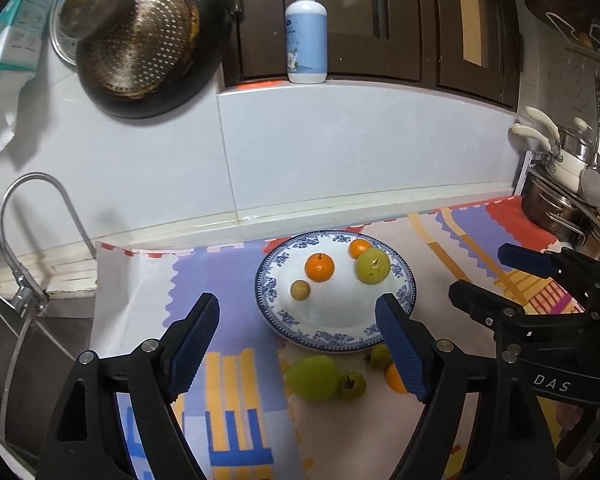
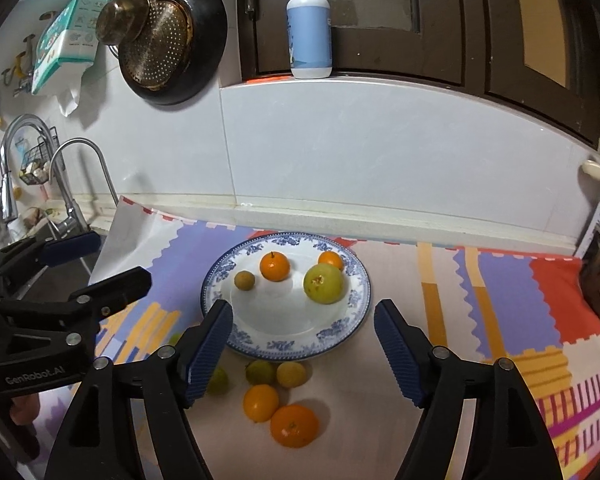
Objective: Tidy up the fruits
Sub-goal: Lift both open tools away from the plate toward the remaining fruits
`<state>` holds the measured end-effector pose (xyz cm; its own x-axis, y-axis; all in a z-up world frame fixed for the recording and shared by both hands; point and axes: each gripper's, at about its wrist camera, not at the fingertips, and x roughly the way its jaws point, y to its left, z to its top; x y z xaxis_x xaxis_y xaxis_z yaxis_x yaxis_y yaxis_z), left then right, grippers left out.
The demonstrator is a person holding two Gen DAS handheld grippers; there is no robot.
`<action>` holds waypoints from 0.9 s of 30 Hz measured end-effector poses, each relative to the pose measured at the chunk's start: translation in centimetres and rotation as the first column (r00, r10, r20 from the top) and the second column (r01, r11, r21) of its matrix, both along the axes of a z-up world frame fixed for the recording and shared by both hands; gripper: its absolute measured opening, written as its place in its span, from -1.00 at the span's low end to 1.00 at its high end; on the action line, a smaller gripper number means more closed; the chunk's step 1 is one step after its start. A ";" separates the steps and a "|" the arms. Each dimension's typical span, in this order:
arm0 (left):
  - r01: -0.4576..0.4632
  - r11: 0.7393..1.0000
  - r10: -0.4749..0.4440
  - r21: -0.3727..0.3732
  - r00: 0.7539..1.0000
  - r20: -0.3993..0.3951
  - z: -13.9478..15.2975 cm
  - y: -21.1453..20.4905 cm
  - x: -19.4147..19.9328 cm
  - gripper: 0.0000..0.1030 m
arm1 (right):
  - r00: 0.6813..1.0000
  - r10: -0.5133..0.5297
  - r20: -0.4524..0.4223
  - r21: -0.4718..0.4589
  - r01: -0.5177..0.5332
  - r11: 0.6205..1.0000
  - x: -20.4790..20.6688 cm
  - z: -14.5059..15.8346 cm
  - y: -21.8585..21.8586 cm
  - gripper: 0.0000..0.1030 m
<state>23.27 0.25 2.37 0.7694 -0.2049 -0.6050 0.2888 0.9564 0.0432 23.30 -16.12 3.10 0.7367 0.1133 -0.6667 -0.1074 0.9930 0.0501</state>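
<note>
With both tools up off the counter, neither has anything in its grip. Left gripper (image 1: 298, 344): jaws spread wide, nothing between the fingers, hovering over the near-left rim of the plate (image 1: 276, 312), angled forward and down toward it. Right gripper (image 2: 302, 350): same wide gap, nothing held, hanging over the near edge of the same plate, pointing the same way. Each tool shows in the other's camera: right one at the far right of the left view (image 1: 512, 280), left one at the far left of the right view (image 2: 96, 264), side by side and apart.

Blue-and-white plate sits on the patterned mat (image 2: 500, 292), near the tiled wall. On it: large orange (image 2: 275, 266), small orange (image 2: 331, 261) behind the green fruit (image 2: 323, 283) and touching it, small brown fruit (image 2: 245, 280) left of the large orange.

Off the plate, on the mat just in front of its near rim: big orange (image 2: 294, 425), yellow-orange fruit (image 2: 261, 402) touching it, small yellow fruit (image 2: 291, 374), small green fruit (image 2: 260, 372), another green one (image 2: 219, 381) partly hidden behind the right gripper's left finger.
</note>
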 end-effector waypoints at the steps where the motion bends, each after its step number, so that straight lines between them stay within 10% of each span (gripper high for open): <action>1: -0.001 1.000 0.001 0.003 1.000 0.006 0.1 0.1 -0.3 0.59 | 1.000 -0.005 0.001 -0.002 0.005 1.000 -0.3 0.0 0.1 0.45; 27: 0.129 0.989 -0.131 0.067 0.991 0.033 -4.3 2.2 -3.8 0.65 | 0.991 -0.114 -0.076 -0.061 0.110 0.992 -5.1 -3.2 1.7 0.45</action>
